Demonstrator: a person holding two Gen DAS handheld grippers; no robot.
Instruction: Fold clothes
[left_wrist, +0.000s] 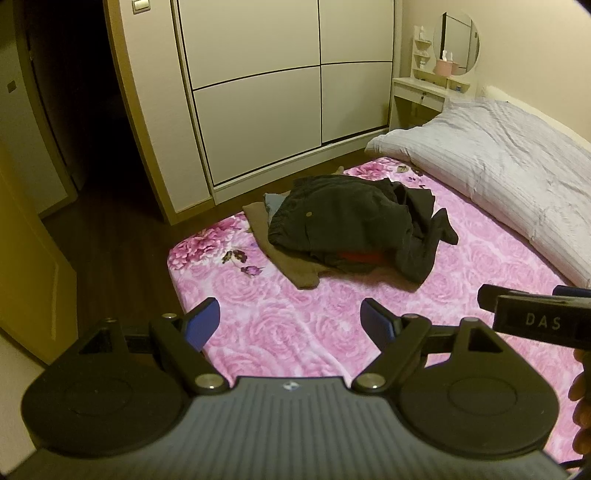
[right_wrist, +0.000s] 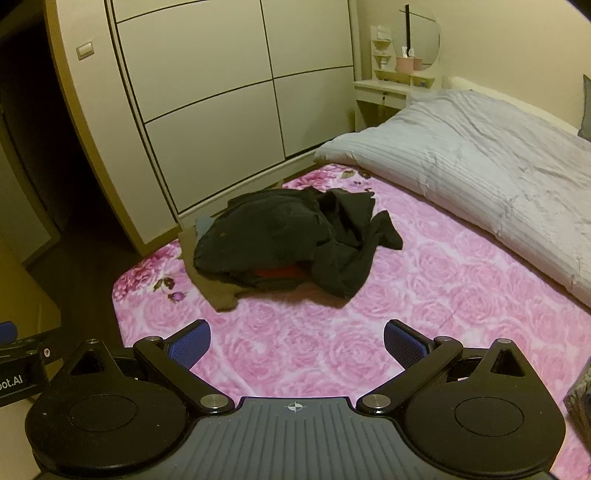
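Observation:
A heap of dark clothes (left_wrist: 351, 221) (right_wrist: 280, 236) lies on the pink rose-patterned bedspread (left_wrist: 303, 332) (right_wrist: 424, 295), near its far left edge. Under the dark garment show a brown piece (left_wrist: 291, 266) (right_wrist: 218, 291), a red piece (left_wrist: 360, 256) (right_wrist: 277, 273) and a light blue one (left_wrist: 273, 203). My left gripper (left_wrist: 290, 321) hovers open over the bedspread, well short of the heap, with nothing between its blue pads. My right gripper (right_wrist: 297, 341) is likewise open and empty, also short of the heap. The right gripper's body (left_wrist: 535, 317) shows at the right edge of the left wrist view.
A rolled grey-white duvet (left_wrist: 498, 177) (right_wrist: 480, 177) lies along the bed's right side. A cream sliding-door wardrobe (left_wrist: 277, 92) (right_wrist: 221, 103) stands beyond the dark floor strip (left_wrist: 122, 240). A small vanity with a round mirror (left_wrist: 460, 40) (right_wrist: 417, 37) is in the far corner.

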